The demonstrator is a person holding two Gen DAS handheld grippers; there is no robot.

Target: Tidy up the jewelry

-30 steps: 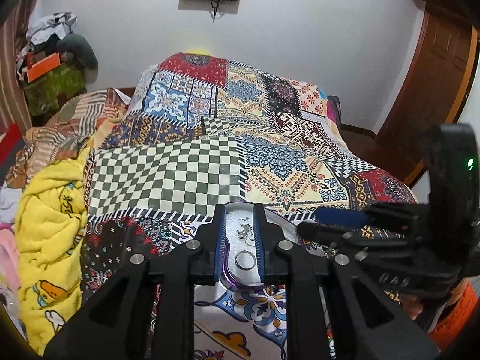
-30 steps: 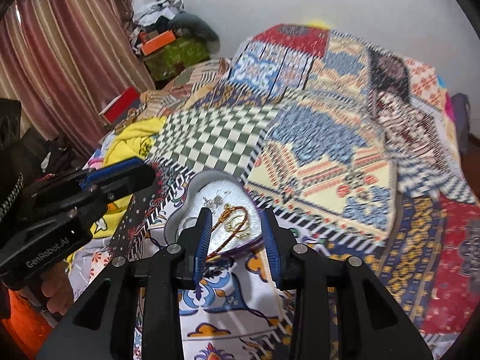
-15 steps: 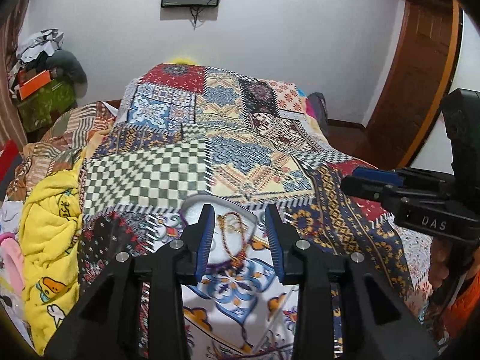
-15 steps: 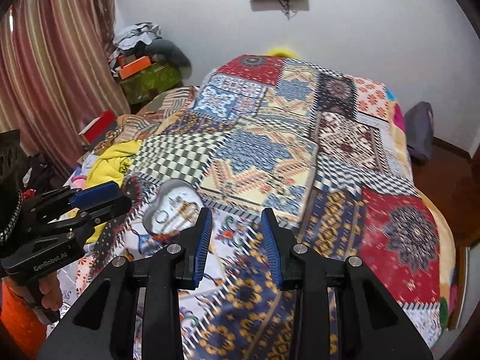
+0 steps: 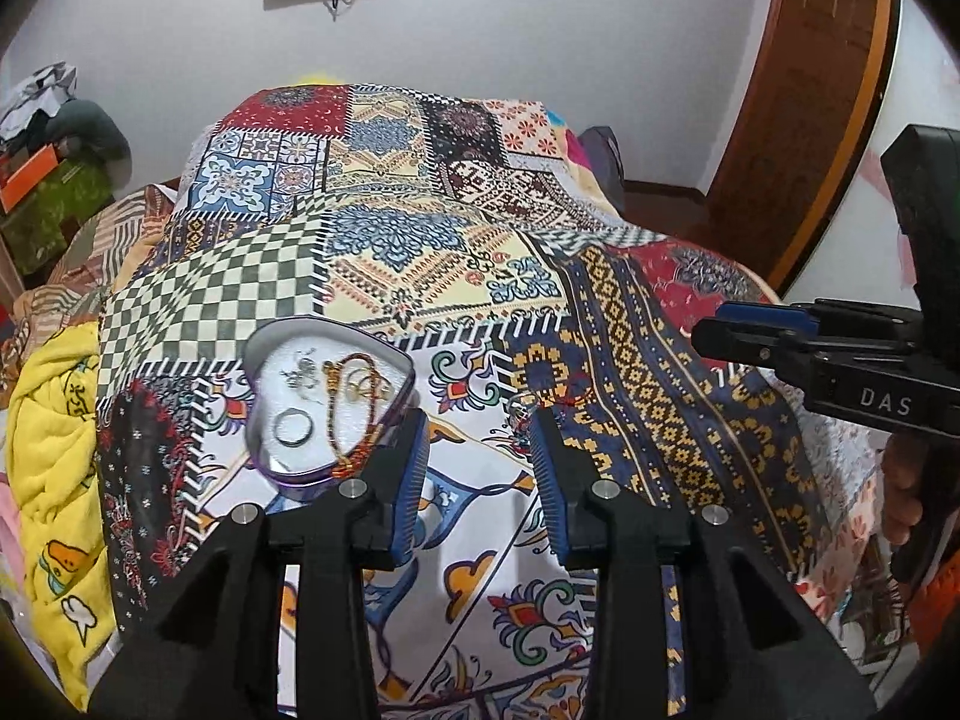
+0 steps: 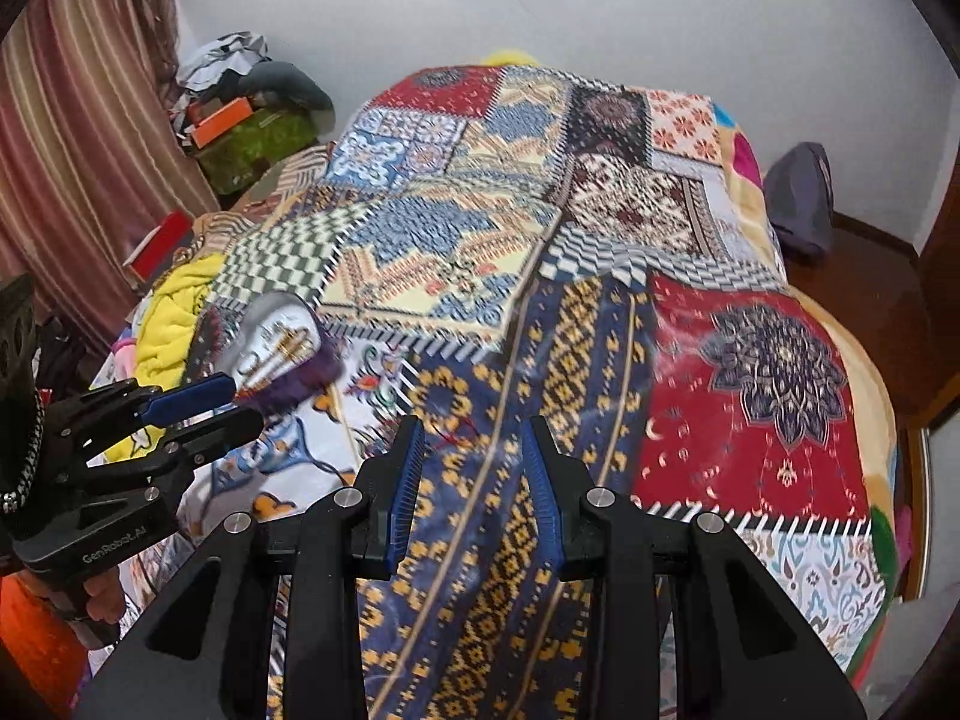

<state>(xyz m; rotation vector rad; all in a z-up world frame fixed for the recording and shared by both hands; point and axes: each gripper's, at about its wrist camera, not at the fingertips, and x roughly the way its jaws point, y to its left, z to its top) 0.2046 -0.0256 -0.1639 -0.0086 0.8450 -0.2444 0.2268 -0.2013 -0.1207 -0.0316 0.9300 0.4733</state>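
Note:
A heart-shaped tin with a purple rim lies on the patchwork bedspread. It holds a silver ring, a gold-and-brown beaded strand and small silver pieces. My left gripper hovers just right of the tin, open, nothing between its fingers. A thin red thread lies on the blue patch beyond its tips. My right gripper is open over that blue-and-yellow patch and holds nothing. It also shows side-on as the right gripper. The tin is blurred beside my left gripper.
A yellow blanket is bunched along the bed's left side. Boxes and clothes pile up by the striped curtain. A wooden door stands at the right. A grey bag sits on the floor past the bed.
My left gripper's jaws have widened and it has drawn right, off the tin it was over. The right gripper has also swung right, from the tin to the blue-and-yellow patch.

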